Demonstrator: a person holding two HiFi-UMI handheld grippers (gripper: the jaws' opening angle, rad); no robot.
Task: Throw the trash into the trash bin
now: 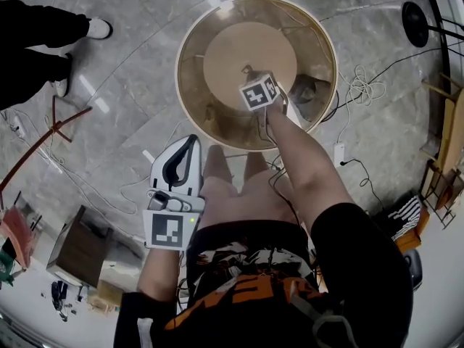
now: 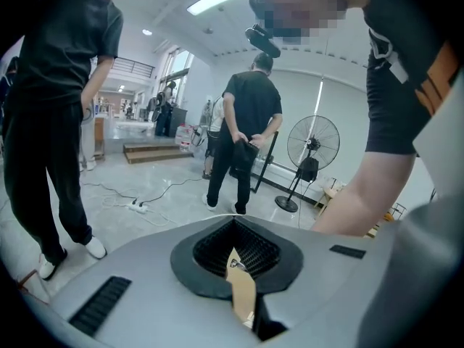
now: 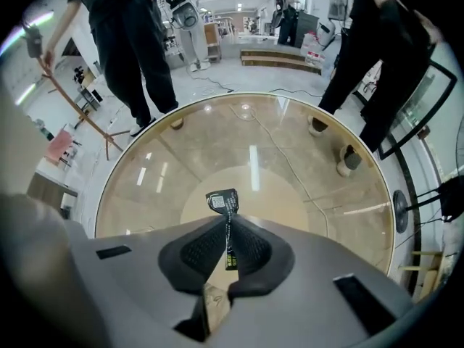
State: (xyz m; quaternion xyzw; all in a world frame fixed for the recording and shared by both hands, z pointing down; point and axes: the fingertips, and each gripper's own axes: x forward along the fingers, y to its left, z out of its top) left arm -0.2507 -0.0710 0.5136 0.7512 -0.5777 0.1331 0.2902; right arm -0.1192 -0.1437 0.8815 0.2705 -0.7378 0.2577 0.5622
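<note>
Jaws of the left hand-held gripper [image 1: 188, 147] are pressed together on nothing, and it is parked short of the round glass counter [image 1: 192, 64], apparently to stay clear. Over the counter's near side, the right hand-held gripper [image 3: 226, 222] is pointed steeply down and clamped on a small black wrapper [image 3: 220, 200], judged ready for lifting. Whether the wrapper touches the glass cannot be told. No trash bin is made out beyond the counter.

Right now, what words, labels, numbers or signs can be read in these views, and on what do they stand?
"EM": orange letters on the shirt, partly hidden, so unsure.
Wrapper in the right claw: code square and print, too small to read.
Right cube and left cube: marker patterns only, no words.
</note>
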